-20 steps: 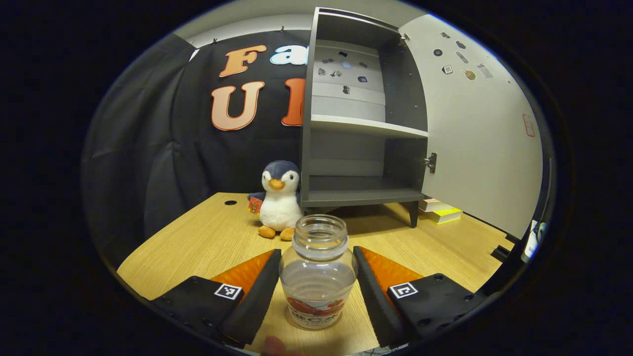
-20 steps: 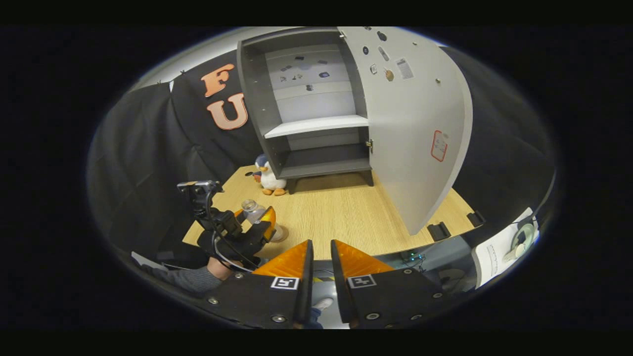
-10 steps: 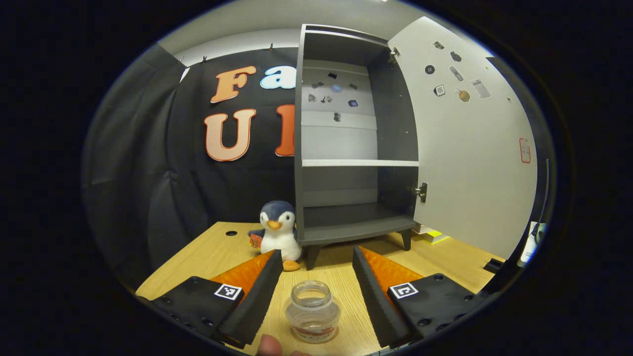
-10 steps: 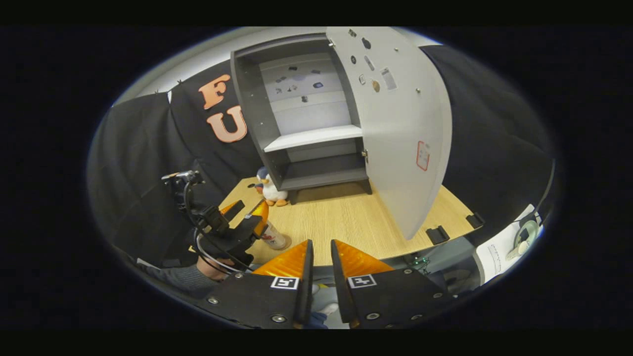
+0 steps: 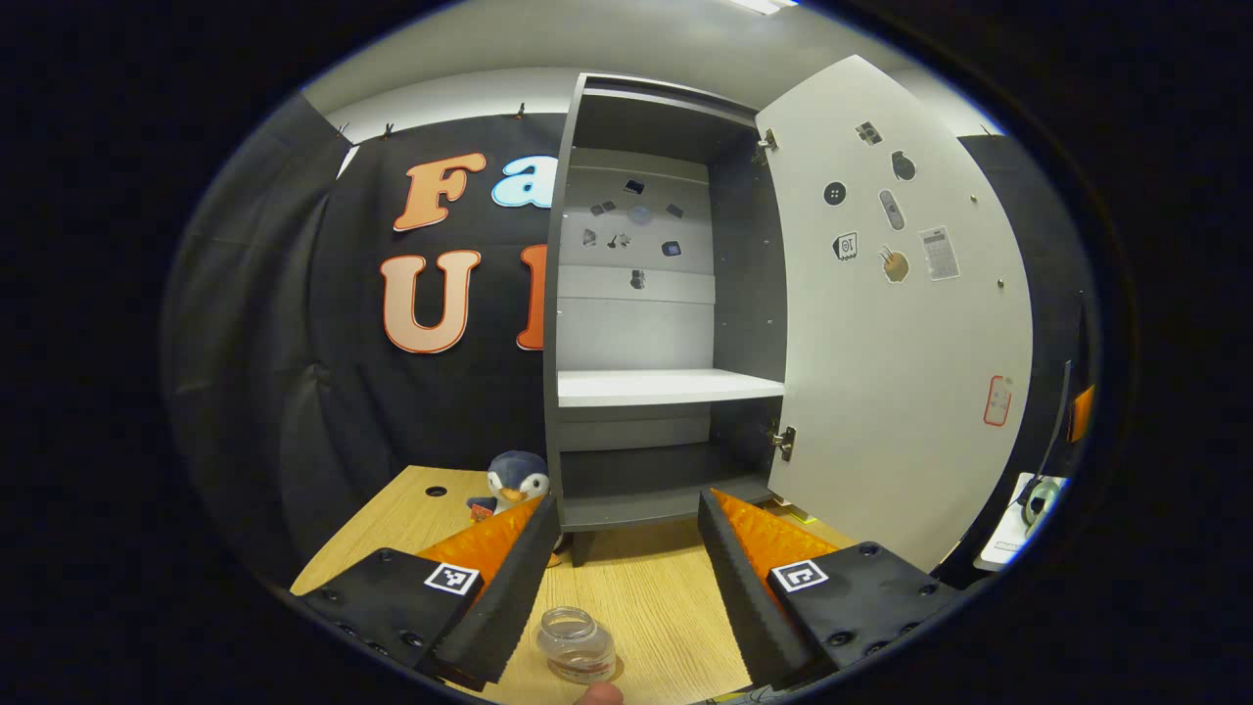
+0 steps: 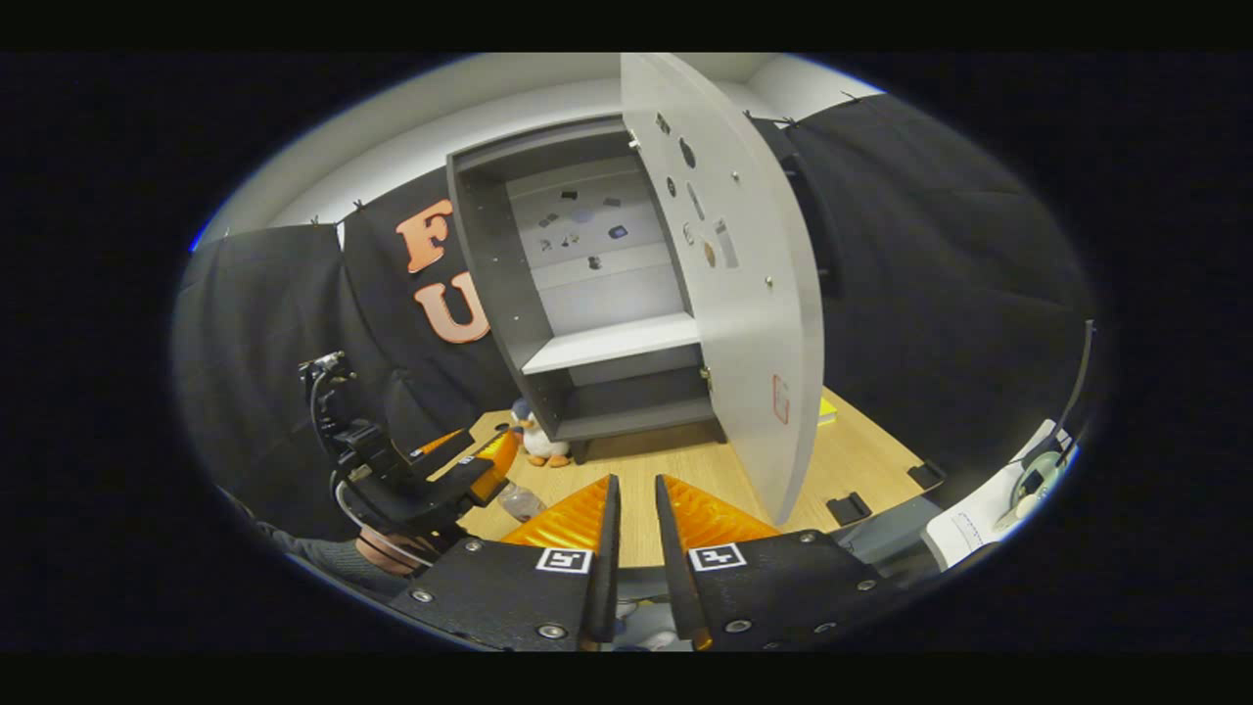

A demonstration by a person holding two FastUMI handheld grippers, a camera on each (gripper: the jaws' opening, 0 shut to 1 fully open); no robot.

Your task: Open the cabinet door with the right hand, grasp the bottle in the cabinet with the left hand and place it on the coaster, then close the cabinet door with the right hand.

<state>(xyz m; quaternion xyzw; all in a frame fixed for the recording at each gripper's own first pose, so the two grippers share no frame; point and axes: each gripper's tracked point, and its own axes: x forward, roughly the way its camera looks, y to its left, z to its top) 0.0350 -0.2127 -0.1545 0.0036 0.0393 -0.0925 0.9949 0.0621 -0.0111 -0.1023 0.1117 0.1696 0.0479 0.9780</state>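
Wooden table (image 5: 646, 607), bottle (image 5: 576, 643) seemingly upright

Standing wide open: cabinet door (image 5: 896, 343), swung out to the right and blocking that side of the bench (image 5: 646, 597). Lying bare behind it: both cabinet (image 5: 646, 294) compartments, above and below the white shelf (image 5: 671, 387). Sitting upright on the bench between the spread fingers of the left tool (image 5: 619, 573), touching neither: bottle (image 5: 576, 643). Crowding the cabinet's left foot: penguin toy (image 5: 509, 482). Hanging nearly closed over the bench's near edge, left of the door's free edge: right tool (image 6: 631, 519).
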